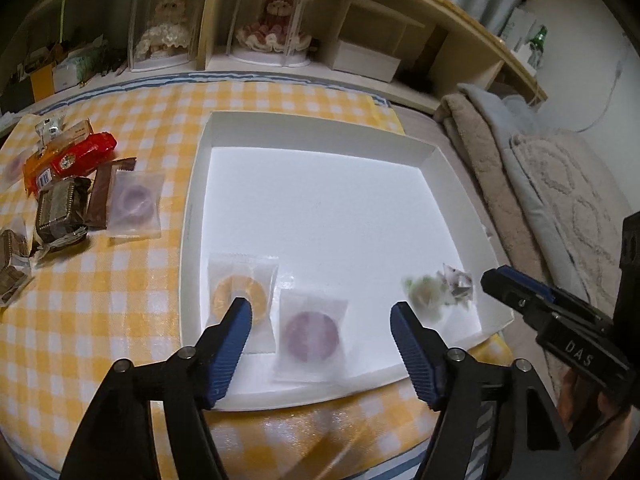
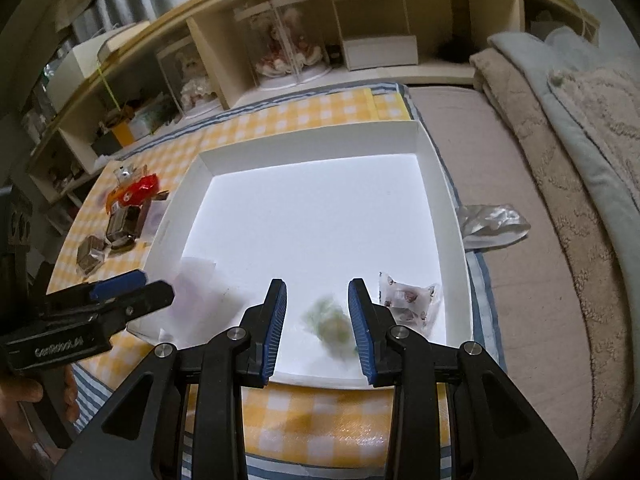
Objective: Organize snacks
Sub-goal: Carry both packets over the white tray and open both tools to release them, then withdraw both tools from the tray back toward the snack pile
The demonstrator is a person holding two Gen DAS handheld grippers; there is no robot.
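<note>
A white shallow box (image 1: 192, 208) (image 2: 424, 148) sits on the yellow checked cloth. In it lie an orange ring snack in a clear wrapper (image 1: 240, 294), a purple round snack in a clear wrapper (image 1: 312, 334), a blurred green snack (image 1: 422, 292) (image 2: 330, 322) and a small printed packet (image 1: 458, 280) (image 2: 408, 294). My left gripper (image 1: 322, 318) is open above the box's near edge, over the purple snack. My right gripper (image 2: 318, 310) is open, with the blurred green snack between its fingers and below them; it also shows in the left wrist view (image 1: 516, 292).
A pile of wrapped snacks (image 1: 72, 184) (image 2: 124, 208) lies on the cloth left of the box: red, orange, brown and a purple ring packet (image 1: 136, 202). A crumpled wrapper (image 2: 492, 220) lies right of the box. Folded blankets (image 2: 560, 128) are to the right, shelves (image 1: 280, 28) behind.
</note>
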